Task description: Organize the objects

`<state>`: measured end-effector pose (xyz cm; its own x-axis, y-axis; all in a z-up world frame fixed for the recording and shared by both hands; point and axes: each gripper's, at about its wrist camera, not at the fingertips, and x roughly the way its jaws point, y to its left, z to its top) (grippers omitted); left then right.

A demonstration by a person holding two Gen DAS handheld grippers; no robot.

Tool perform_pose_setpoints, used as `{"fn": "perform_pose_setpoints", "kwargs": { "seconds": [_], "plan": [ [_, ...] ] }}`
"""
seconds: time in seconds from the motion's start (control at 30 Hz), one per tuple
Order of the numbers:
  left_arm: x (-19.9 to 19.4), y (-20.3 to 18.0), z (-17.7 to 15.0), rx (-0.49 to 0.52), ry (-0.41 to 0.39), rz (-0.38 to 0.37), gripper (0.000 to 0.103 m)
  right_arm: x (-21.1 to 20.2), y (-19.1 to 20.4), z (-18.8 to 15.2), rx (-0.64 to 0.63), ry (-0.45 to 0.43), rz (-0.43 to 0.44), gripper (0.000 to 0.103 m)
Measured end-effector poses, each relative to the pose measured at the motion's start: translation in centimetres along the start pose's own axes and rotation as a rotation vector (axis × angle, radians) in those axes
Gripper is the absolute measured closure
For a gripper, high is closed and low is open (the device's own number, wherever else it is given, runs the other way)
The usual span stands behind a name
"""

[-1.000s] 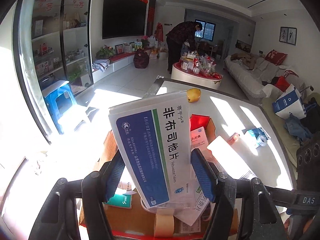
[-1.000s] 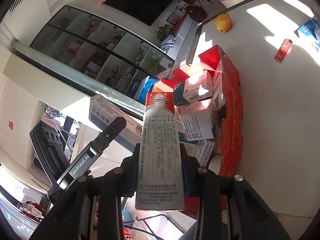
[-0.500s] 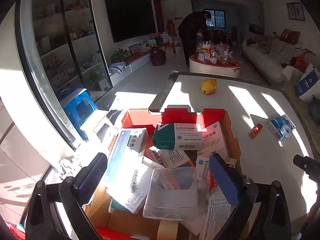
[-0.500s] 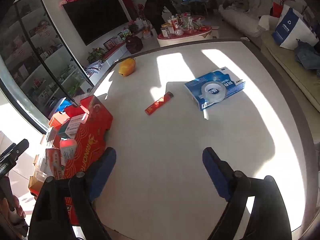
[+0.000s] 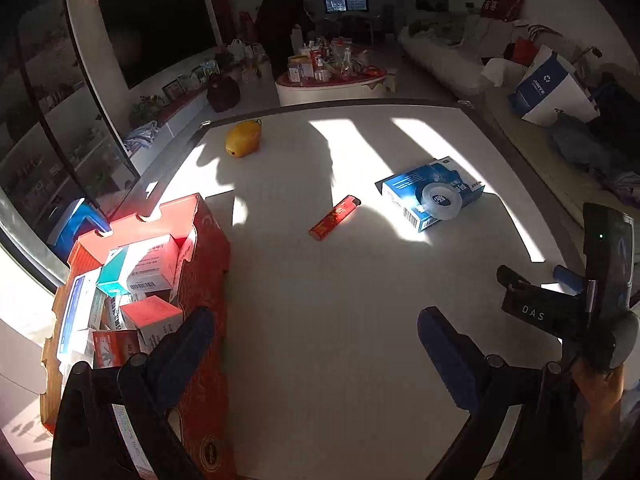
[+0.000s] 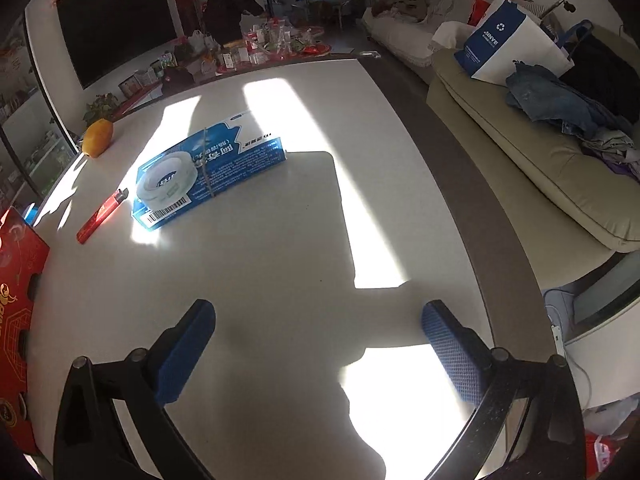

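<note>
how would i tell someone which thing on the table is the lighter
Start at the white table and find the flat blue box with a tape roll on top. The lighter lies between it and the red carton: a slim red stick, the only loose red item.

Your red carton [image 5: 208, 280] is cut off by the left edge in the right wrist view, so only its printed side shows there; in the left wrist view your near gripper finger [image 5: 188, 344] hides its lower corner. The medicine boxes [image 5: 140, 268] inside overlap, and their print is too small to read. The roll of tape [image 6: 166, 180] covers part of the blue box [image 6: 240, 156] label. The person [image 5: 280, 28] at the far low table stands in shadow, and the items there blur together.
</note>
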<state>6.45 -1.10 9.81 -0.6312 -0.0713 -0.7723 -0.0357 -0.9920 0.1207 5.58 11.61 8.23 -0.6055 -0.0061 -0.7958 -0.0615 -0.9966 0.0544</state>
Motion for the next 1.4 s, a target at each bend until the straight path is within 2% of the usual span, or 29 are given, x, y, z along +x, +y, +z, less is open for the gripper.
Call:
{"fn": "perform_pose_setpoints", "kwargs": {
  "seconds": [0.03,0.13,0.37,0.57,0.63,0.7,0.77,0.83,0.9,0.97,1.2,1.33,1.4],
  "plan": [
    [0.6,-0.6,0.1,0.006,0.007,-0.003,0.0,0.6,0.4,0.4,-0.04,0.016,-0.028,0.0],
    [1.6,-1.8,0.2,0.017,0.022,-0.005,0.0,2.0,1.3,1.8,-0.087,0.022,-0.012,0.0],
    [3.0,-2.4,0.2,0.013,0.044,0.009,0.0,3.2,1.7,3.4,-0.086,0.022,-0.012,0.0],
    [3.5,-2.2,0.0,-0.012,0.054,-0.026,0.0,3.3,1.7,3.4,-0.087,0.022,-0.013,0.0],
    [3.3,-1.9,-0.2,-0.049,0.068,-0.121,0.0,3.3,1.7,3.4,-0.087,0.022,-0.013,0.0],
    [2.8,-1.1,-0.5,-0.118,0.077,-0.299,0.0,3.3,1.7,3.4,-0.087,0.022,-0.013,0.0],
    [1.8,0.0,-1.0,-0.193,0.053,-0.482,0.0,3.3,1.7,3.4,-0.087,0.022,-0.013,0.0],
    [0.7,0.8,-1.4,-0.223,0.015,-0.583,0.0,3.3,1.7,3.4,-0.087,0.022,-0.013,0.0],
    [-0.4,1.1,-1.7,-0.219,-0.021,-0.643,0.0,3.3,1.7,3.4,-0.087,0.022,-0.013,0.0],
    [-1.0,1.3,-2.0,-0.219,-0.035,-0.665,0.0,3.3,1.7,3.4,-0.087,0.022,-0.013,0.0],
    [-0.6,1.9,-2.1,-0.275,0.0,-0.726,0.0,3.3,1.7,3.4,-0.087,0.022,-0.013,0.0],
    [0.1,1.7,-2.1,-0.313,0.046,-0.88,0.0,3.3,1.7,3.4,-0.087,0.022,-0.013,0.0],
    [-0.1,1.8,-2.1,-0.324,0.036,-0.937,0.0,3.3,1.7,3.4,-0.087,0.022,-0.013,0.0]
  ]
}}
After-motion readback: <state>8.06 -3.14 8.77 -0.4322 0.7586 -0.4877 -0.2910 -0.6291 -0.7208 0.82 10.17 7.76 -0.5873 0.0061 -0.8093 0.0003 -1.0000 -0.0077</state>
